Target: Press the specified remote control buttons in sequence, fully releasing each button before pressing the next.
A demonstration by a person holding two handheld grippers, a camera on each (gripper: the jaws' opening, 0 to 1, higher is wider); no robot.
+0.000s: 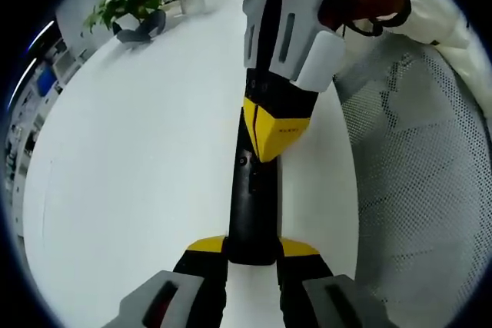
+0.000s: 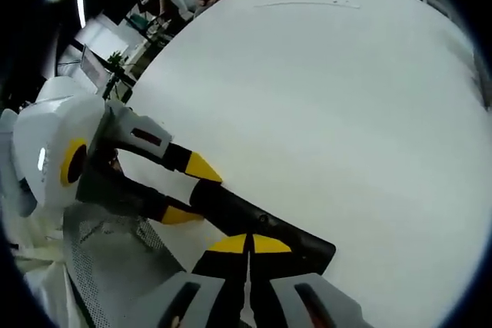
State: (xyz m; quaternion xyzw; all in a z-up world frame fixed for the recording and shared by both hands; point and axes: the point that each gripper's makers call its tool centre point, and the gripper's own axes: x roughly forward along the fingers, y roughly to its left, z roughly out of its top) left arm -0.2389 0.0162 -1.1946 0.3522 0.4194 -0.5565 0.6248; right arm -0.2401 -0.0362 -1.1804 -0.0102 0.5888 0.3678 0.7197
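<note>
— where's the remote?
— the black remote lies lower centre on the white table, one end clamped in the left tongs.
— the right tongs?
— closed, tips down on it.

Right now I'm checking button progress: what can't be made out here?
- Which button is pressed: left gripper view, the right tool tip covers that spot on the remote.
- Button labels: too small in both views.
- Remote's near end: right gripper view, behind the right tool.
</note>
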